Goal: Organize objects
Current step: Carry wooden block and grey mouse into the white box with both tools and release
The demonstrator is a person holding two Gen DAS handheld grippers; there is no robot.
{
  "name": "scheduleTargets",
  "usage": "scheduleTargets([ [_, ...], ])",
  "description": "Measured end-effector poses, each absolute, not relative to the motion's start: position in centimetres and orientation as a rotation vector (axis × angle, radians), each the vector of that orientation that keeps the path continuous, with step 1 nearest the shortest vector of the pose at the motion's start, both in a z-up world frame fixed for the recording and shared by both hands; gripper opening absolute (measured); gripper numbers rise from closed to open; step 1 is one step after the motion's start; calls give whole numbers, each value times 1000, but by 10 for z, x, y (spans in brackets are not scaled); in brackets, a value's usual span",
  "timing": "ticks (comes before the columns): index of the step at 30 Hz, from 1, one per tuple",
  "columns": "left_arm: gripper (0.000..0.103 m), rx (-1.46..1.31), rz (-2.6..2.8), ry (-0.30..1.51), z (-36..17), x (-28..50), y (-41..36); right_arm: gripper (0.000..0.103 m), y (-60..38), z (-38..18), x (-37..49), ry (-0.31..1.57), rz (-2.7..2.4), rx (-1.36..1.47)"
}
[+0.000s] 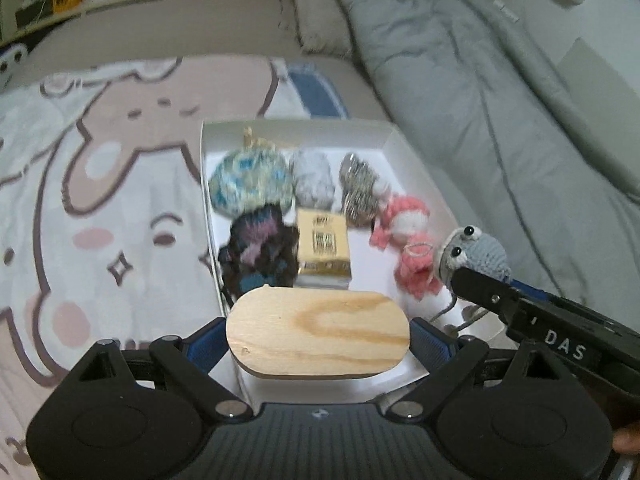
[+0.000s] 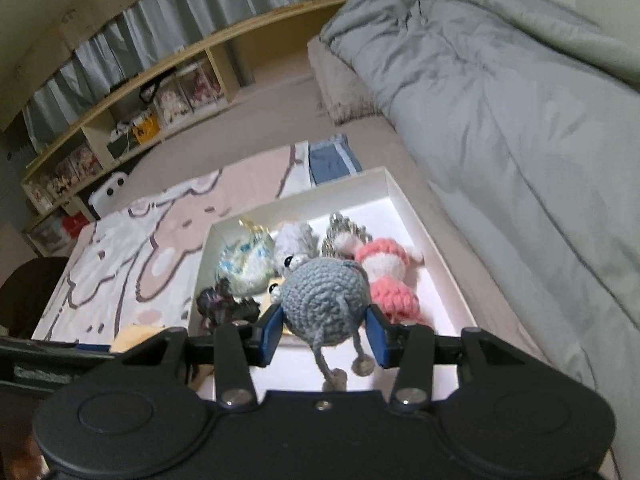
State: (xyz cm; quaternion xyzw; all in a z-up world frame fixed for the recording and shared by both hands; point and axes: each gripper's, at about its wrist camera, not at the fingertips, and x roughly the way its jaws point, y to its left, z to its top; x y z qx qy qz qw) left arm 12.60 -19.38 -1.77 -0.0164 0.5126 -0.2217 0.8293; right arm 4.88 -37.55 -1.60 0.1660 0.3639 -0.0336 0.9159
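A white box sits on the bed and holds several small things: a blue-green knitted ball, a grey fuzzy toy, a brown-grey piece, a dark knitted toy, a gold pack and a pink crochet doll. My left gripper is shut on an oval wooden piece above the box's near end. My right gripper is shut on a grey crochet toy with black eyes, held over the box; it also shows in the left wrist view.
The box lies on a cartoon-print blanket. A grey duvet is heaped along the right side. A low wooden shelf with boxes stands beyond the bed. A folded blue cloth lies behind the box.
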Motion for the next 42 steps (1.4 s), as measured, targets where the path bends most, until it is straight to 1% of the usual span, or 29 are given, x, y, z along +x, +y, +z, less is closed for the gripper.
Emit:
scheduleTargets([
  [6, 94, 15, -430, 1116, -38, 133, -204, 46, -375, -31, 62, 818, -73, 323],
  [17, 94, 96, -453, 1124, -51, 135, -217, 46, -379, -35, 86, 830, -25, 411],
  [23, 94, 89, -460, 1143, -55, 136, -220, 46, -374, -36, 95, 838, -10, 413],
  [26, 95, 94, -462, 1148, -57, 138, -221, 49, -374, -40, 98, 849, -36, 401],
  [27, 95, 93, -461, 1153, -58, 138, -221, 52, -374, -41, 98, 851, -48, 395],
  [28, 95, 91, -457, 1162, -59, 139, -221, 58, -375, -41, 98, 851, -57, 391],
  [30, 96, 90, -453, 1182, -60, 141, -221, 61, -377, -40, 96, 847, -68, 393],
  [34, 101, 107, -461, 1165, -59, 141, -222, 62, -380, -39, 94, 846, -69, 396],
  [42, 102, 108, -458, 1154, -54, 141, -221, 62, -382, -39, 92, 857, -82, 388],
])
